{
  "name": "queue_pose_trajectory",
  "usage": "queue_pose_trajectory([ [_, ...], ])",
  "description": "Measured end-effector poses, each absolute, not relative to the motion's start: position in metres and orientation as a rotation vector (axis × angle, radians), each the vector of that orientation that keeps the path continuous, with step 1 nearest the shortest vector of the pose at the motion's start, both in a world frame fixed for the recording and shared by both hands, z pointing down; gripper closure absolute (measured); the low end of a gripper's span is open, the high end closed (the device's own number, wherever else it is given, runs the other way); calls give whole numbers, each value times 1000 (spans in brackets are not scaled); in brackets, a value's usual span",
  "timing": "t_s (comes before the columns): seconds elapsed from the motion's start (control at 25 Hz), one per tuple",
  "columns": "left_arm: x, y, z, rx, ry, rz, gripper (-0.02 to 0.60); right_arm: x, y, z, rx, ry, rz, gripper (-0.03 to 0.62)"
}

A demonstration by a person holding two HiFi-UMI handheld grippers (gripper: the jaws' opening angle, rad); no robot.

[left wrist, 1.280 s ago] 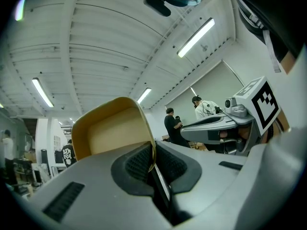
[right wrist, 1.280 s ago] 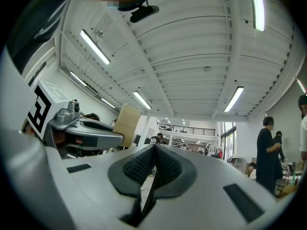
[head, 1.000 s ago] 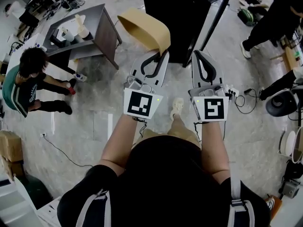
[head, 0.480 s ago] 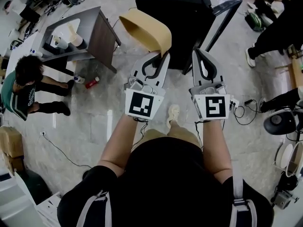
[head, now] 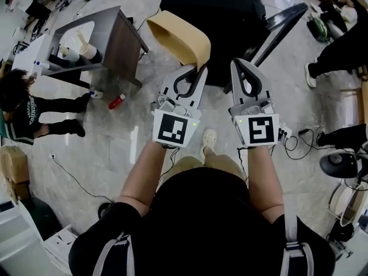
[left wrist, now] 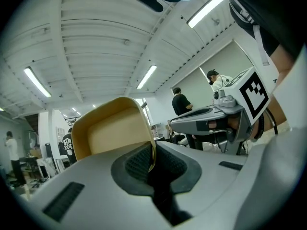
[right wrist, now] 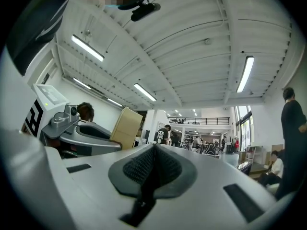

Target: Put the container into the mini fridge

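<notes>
A person stands on a pale stone floor (head: 115, 148), a gripper in each hand, the two held out side by side. The left gripper (head: 197, 69) has its fingers (left wrist: 136, 162) pinched on the thin rim of a tan container (head: 178, 33). The container rises ahead of the fingertips, and its hollow side faces the left gripper view. The right gripper (head: 240, 64), just to the right of the left one, carries nothing: its fingers (right wrist: 136, 169) are pressed together, pad against pad.

Just beyond both sets of fingertips stands the black mini fridge (head: 213, 10). Its door (head: 282, 22) is swung open, out to the right of the right fingers. In the head view the container's far end overlaps the fridge's left front corner; whether they touch cannot be told.

Well off to the left of the left fingers, a grey table (head: 123, 39) holds cups (head: 86, 49). A red bottle (head: 117, 100) lies on the floor near it, and another person (head: 23, 105) sits on the floor farther left.
</notes>
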State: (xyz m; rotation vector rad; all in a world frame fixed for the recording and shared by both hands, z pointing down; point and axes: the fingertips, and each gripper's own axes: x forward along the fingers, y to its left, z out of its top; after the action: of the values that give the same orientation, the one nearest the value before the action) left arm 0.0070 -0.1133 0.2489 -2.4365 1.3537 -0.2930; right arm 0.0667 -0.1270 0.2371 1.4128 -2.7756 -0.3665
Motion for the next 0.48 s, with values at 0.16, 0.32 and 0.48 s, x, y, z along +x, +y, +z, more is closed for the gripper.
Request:
queue_pose_trajectory([
  [0.16,8,-141,265,-2453,1370,-326,549,66,-158,249,1390,-2816,-308,557],
  [0.32,11,-163,282,-2470,1385,-362,549,69,-182,261,1363,-2827,-272,557],
  [0.48,19,-182,297,-2481,1388,-405,549,74,-201,274,1354,-2844,-225,557],
])
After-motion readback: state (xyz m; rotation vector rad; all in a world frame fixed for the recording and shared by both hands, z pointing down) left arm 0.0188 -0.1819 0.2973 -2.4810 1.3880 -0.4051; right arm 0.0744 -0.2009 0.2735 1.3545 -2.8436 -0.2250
